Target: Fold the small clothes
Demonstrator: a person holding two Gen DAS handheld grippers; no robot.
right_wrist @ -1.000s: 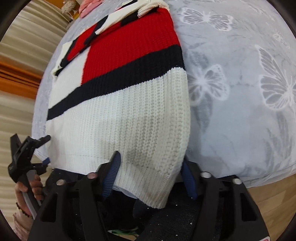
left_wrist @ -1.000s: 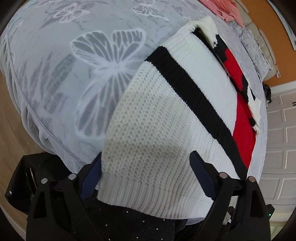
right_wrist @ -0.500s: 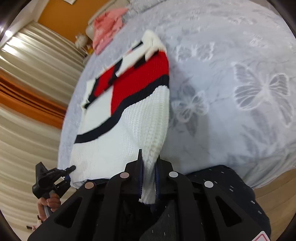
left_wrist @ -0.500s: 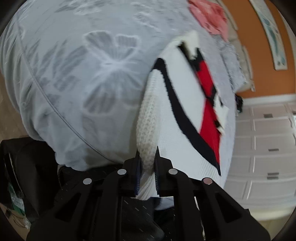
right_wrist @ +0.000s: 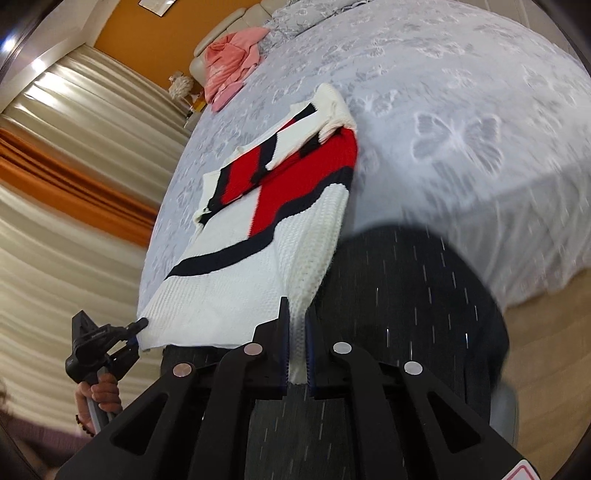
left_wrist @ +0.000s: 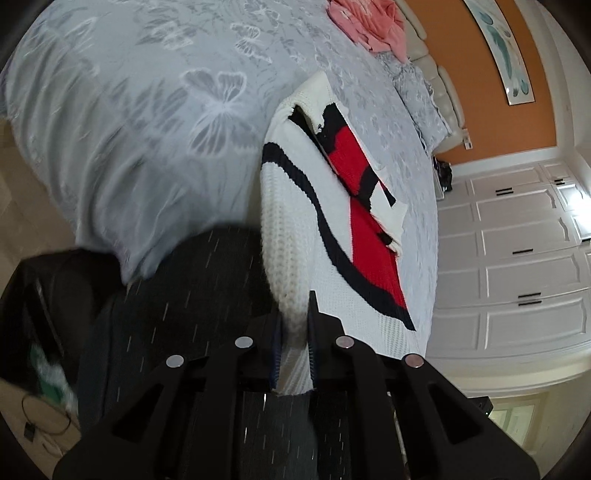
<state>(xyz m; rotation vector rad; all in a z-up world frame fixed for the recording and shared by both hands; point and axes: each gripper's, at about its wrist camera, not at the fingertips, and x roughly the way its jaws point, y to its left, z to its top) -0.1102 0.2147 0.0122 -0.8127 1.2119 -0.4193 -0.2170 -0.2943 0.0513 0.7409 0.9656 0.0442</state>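
Note:
A white knit sweater with a navy stripe and a red block lies on the grey butterfly bedspread, sleeves folded across its upper part. My left gripper is shut on the sweater's bottom hem at one corner and lifts it. My right gripper is shut on the other hem corner of the sweater. The left gripper also shows in the right wrist view, pinching the hem at the lower left. The hem end hangs off the bed's near edge.
A pink garment lies at the far end of the bed; it also shows in the right wrist view. Dark speckled trousers are close below both grippers. White cupboards, curtains and wood floor surround the bed.
Both grippers closed from wide open onto the sweater's bottom hem, then rose and pulled back, lifting the hem off the bed.

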